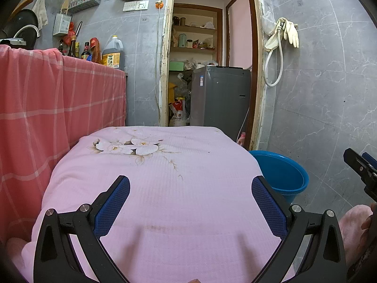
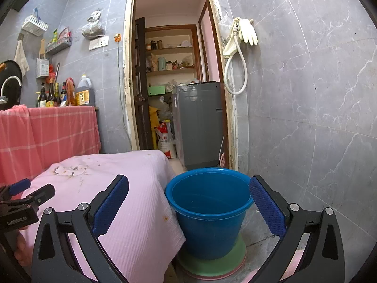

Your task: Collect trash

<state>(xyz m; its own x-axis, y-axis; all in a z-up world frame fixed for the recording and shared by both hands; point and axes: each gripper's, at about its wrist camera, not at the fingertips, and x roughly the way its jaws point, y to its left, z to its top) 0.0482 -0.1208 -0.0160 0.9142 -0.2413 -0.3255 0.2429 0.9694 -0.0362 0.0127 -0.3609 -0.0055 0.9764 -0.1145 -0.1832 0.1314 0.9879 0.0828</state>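
A blue bucket (image 2: 209,212) stands on a green and pink base on the floor, right of a table covered with a pink flowered cloth (image 2: 113,188). It also shows in the left wrist view (image 1: 280,174). My right gripper (image 2: 188,186) is open and empty, above and in front of the bucket's rim. My left gripper (image 1: 190,184) is open and empty over the pink cloth (image 1: 165,184). No trash shows on the cloth. Small dark specks (image 1: 161,139) dot its far part. The right gripper's tip (image 1: 360,167) shows at the left wrist view's right edge.
A counter draped in red checked cloth (image 1: 59,108) stands left, with bottles (image 1: 113,54) on top. An open doorway holds a grey washing machine (image 1: 219,94) and shelves. Grey tiled wall (image 2: 306,106) is on the right, with gloves and a hose (image 2: 240,47) hanging.
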